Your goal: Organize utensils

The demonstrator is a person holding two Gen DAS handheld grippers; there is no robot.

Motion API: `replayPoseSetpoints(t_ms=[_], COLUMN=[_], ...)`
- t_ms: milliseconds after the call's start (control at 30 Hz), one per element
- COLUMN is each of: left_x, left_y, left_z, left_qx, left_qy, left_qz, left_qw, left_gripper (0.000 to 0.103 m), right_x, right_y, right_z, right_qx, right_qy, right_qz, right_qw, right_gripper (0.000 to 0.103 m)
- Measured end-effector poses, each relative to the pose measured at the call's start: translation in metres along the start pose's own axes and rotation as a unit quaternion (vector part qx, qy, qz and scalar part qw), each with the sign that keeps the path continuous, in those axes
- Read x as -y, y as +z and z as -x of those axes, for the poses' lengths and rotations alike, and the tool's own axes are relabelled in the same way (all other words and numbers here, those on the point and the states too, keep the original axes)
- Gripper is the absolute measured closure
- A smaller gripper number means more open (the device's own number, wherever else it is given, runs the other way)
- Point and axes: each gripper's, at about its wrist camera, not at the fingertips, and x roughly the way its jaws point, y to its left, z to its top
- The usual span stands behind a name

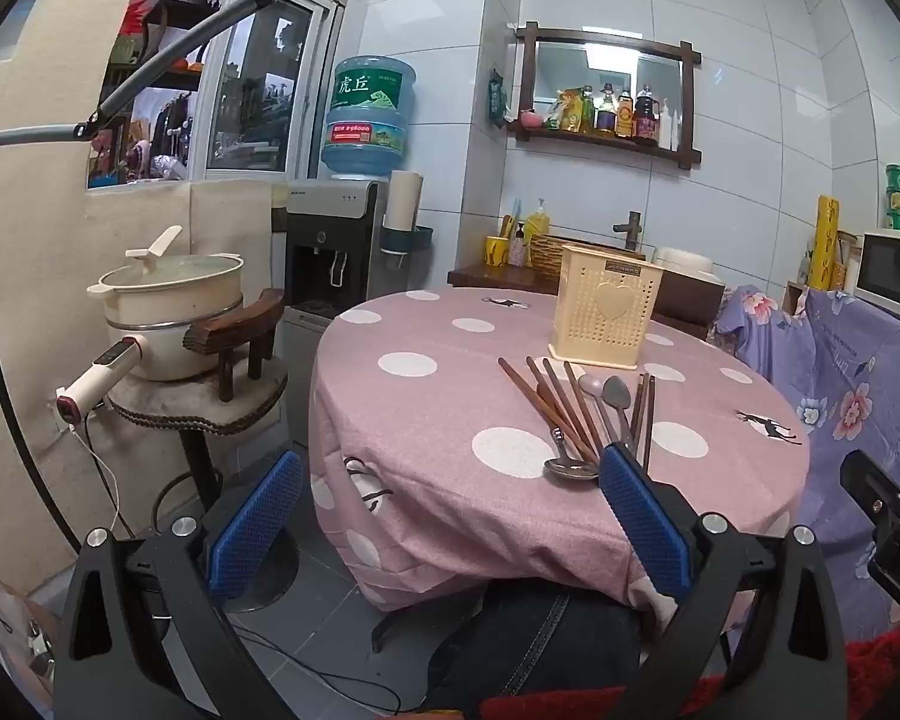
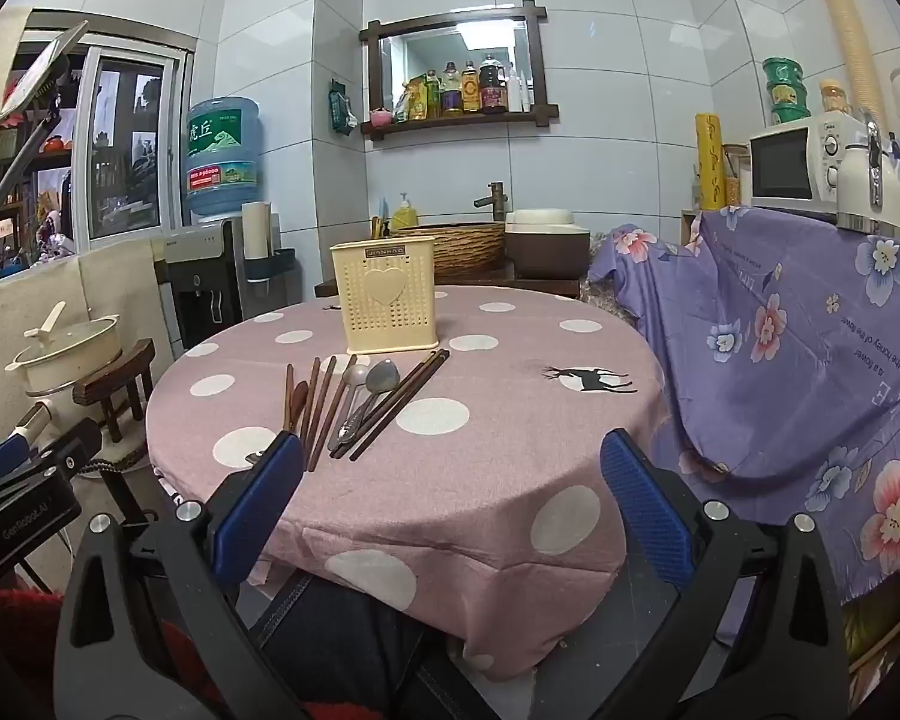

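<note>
In front of the yellow caddy [image 2: 390, 300], chopsticks [image 2: 321, 408] and spoons [image 2: 366, 396] lie lengthwise toward both released tongs; right tongs [image 2: 450, 480] nearer.

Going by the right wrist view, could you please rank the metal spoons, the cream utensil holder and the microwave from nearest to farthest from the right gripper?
From the right gripper:
1. Metal spoons, lying on the table among the chopsticks, ahead and left.
2. Cream utensil holder, upright behind them.
3. Microwave, on the covered counter, far right.
</note>
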Motion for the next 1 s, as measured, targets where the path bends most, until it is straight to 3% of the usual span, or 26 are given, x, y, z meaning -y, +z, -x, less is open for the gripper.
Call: replayPoseSetpoints(t_ms=[1000], left_x=[0.0002], left_y=[0.0000], left_z=[0.0001], left_qx=[0.000], left_qy=[-0.001], left_qz=[0.000], left_qw=[1.0000], left_gripper=[0.005], right_x=[-0.0003], right_y=[0.0002], right_z=[-0.0005], right_qx=[-0.001], right_qy=[0.001], right_qz=[0.000], right_qw=[1.000], right_gripper=[0.005])
